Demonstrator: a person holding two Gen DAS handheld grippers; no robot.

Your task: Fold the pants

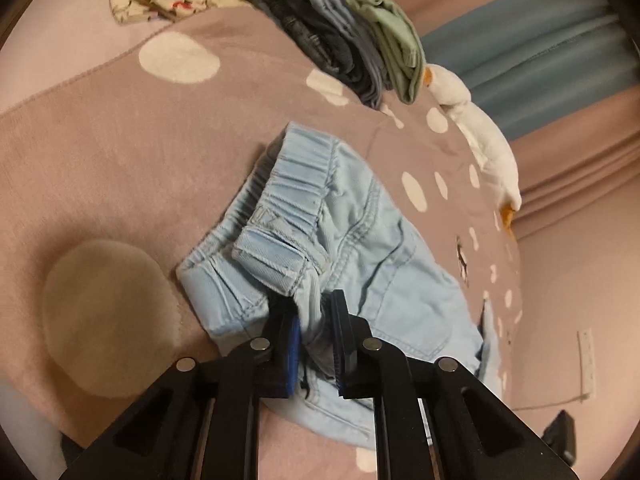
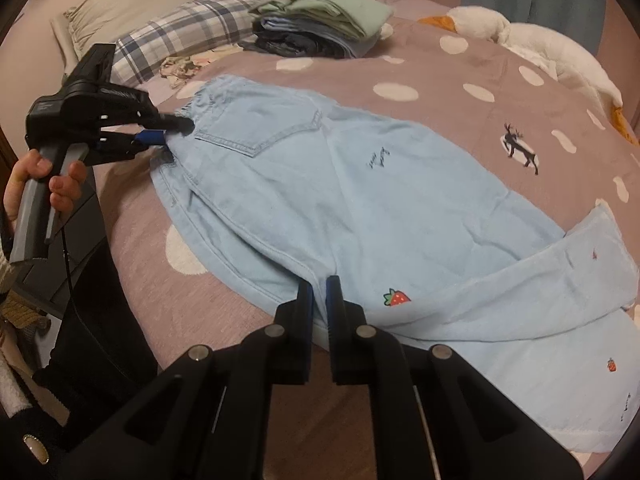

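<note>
Light blue denim pants lie on the bed, folded lengthwise, waist at the far left, legs running to the right with a small strawberry print. My left gripper is shut on the waist end, bunching the elastic waistband; it also shows in the right wrist view. My right gripper is shut on the near edge of the pants at the crotch seam. The lower legs bend back toward me at the right.
The bed has a mauve blanket with white dots. A stack of folded clothes sits at the back, a white plush goose at the far right, a plaid pillow at the back left.
</note>
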